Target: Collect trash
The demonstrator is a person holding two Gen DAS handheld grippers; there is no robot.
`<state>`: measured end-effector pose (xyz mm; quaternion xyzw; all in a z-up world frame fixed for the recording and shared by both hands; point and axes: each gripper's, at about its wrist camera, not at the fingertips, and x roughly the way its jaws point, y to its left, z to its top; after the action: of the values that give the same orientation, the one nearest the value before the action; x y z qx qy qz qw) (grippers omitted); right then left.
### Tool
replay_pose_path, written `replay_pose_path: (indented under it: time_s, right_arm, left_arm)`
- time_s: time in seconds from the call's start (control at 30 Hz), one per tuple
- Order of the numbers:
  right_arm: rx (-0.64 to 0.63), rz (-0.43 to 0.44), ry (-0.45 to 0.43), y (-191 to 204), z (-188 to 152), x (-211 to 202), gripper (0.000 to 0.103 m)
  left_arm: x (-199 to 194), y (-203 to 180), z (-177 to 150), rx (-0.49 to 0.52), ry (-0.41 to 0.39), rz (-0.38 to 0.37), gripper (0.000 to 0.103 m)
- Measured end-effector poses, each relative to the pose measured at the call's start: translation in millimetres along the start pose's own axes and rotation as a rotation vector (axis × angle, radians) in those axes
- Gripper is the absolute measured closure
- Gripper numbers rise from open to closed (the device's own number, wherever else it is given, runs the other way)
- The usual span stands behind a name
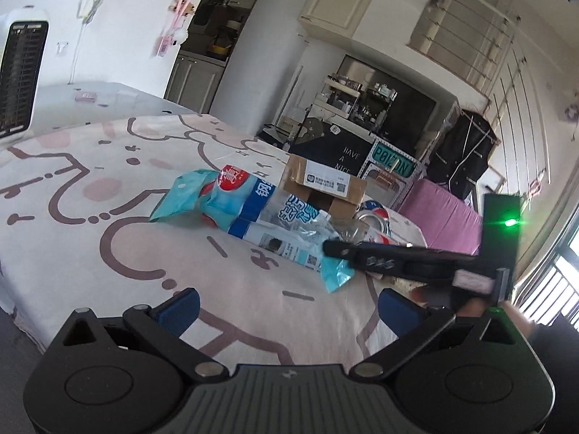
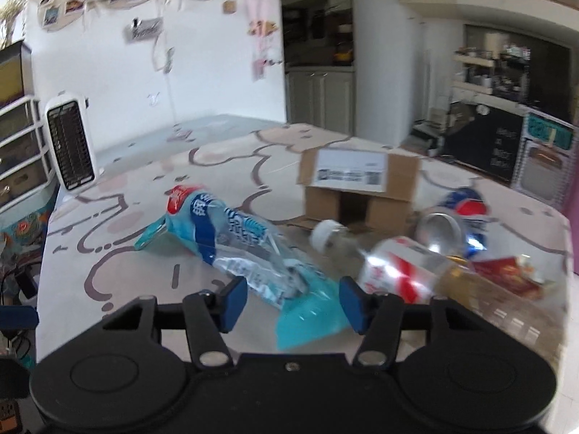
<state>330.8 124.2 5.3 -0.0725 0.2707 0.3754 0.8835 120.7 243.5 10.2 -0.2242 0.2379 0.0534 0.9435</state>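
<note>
A crumpled blue and clear plastic wrapper (image 1: 235, 209) (image 2: 246, 246) lies on the cartoon-print tablecloth (image 1: 72, 188). Its near blue end sits between the blue pads of my right gripper (image 2: 294, 302), whose jaws stand apart without visibly pressing it. From the left wrist view, the right gripper (image 1: 336, 247) reaches in from the right over that same end. My left gripper (image 1: 289, 307) is open and empty, just short of the wrapper. Right of the wrapper lie a clear bottle with a white cap (image 2: 325, 235), a red-and-white can (image 2: 398, 271), a crushed blue can (image 1: 376, 213) (image 2: 463, 213) and a red packet (image 2: 506, 271).
A brown cardboard box (image 1: 322, 184) (image 2: 362, 184) with a white label stands behind the trash. A white heater (image 1: 21, 72) (image 2: 70, 144) stands at the table's far left. The table's edge falls away on the right, beside a pink cushion (image 1: 445, 213).
</note>
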Motion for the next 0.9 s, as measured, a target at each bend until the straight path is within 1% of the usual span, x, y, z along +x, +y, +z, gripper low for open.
replay_pose_path:
  time_s: [0.07, 0.13, 0.2, 0.23, 0.27, 0.33, 0.37, 0.4, 0.47, 0.57, 0.63, 0.77, 0.83, 0.9]
  right_arm:
    - [-0.006, 0.025, 0.033, 1.1, 1.8, 10.4, 0.044]
    - [-0.004, 0.066, 0.053, 4.5, 2.4, 12.5, 0.044]
    - [-0.002, 0.133, 0.066, 8.6, 2.0, 7.0, 0.044]
    - [-0.001, 0.174, 0.073, 10.6, 1.9, 3.3, 0.051]
    - [0.003, 0.192, 0.084, 12.7, 1.1, 0.3, 0.06]
    - [0.001, 0.248, 0.102, 17.0, -0.5, -3.5, 0.059]
    - [-0.005, 0.261, 0.103, 19.2, -1.5, -6.0, 0.058]
    - [-0.019, 0.251, 0.1, 21.3, -1.7, -7.8, 0.058]
    - [-0.054, 0.186, 0.067, 23.3, -0.8, -10.1, 0.057]
    - [-0.029, 0.121, 0.035, 12.2, 6.9, -3.7, 0.057]
    - [-0.043, 0.105, 0.026, 8.3, 13.5, 7.4, 0.057]
    - [-0.116, 0.089, 0.065, 8.0, 18.2, 35.9, 0.057]
    - [-0.137, 0.092, 0.092, 12.5, 16.8, 41.2, 0.057]
    - [-0.156, 0.088, 0.098, 17.8, 13.7, 37.3, 0.062]
  left_arm:
    - [4.8, 3.8, 3.8, -0.026, -0.004, -0.014, 0.0]
    - [10.3, 5.9, 8.2, -0.054, -0.006, -0.023, 0.0]
    - [18.3, 10.2, 15.9, -0.084, -0.011, -0.026, 0.0]
    - [20.7, 12.3, 19.9, -0.102, -0.023, -0.021, 0.0]
    - [24.5, 14.4, 25.3, -0.12, -0.027, -0.018, 0.0]
    - [31.7, 19.4, 34.5, -0.162, -0.029, -0.021, 0.0]
    - [34.5, 22.1, 38.2, -0.182, -0.029, -0.023, 0.0]
    - [36.3, 24.1, 41.3, -0.198, -0.029, -0.022, 0.0]
    - [37.8, 26.9, 45.4, -0.209, -0.033, -0.019, 0.0]
    - [37.9, 30.2, 48.3, -0.204, -0.041, -0.003, 0.0]
    - [39.2, 33.7, 49.7, -0.208, -0.04, -0.002, 0.0]
    - [41.6, 36.9, 51.2, -0.208, -0.026, -0.008, 0.0]
    - [43.6, 37.4, 51.7, -0.208, -0.019, -0.01, 0.0]
    - [46.5, 37.5, 52.0, -0.214, -0.012, -0.014, 0.0]
